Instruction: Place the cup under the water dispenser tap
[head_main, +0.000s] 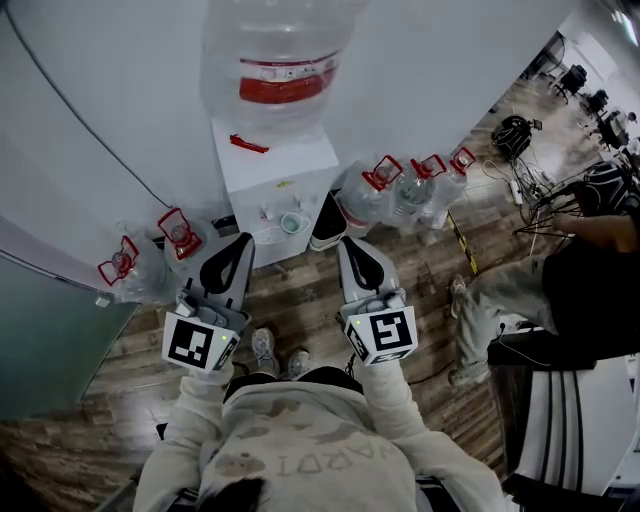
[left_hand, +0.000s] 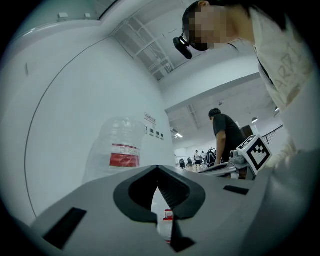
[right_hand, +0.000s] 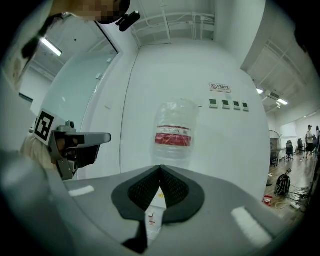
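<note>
Facing a white box-shaped water dispenser (head_main: 275, 170) topped with a large clear plastic bottle (head_main: 283, 60) bearing a red label. Spotted in its front recess, right of centre: a small pale-green round cup (head_main: 291, 223), upright, apart from both grippers. Held short of it, side by side: left gripper (head_main: 243, 242) with jaws pressed together on nothing, right gripper (head_main: 346, 243) likewise closed and empty. Flanked on the wooden floor (head_main: 300, 290) by spare clear water bottles (head_main: 400, 190) with red handles.
</note>
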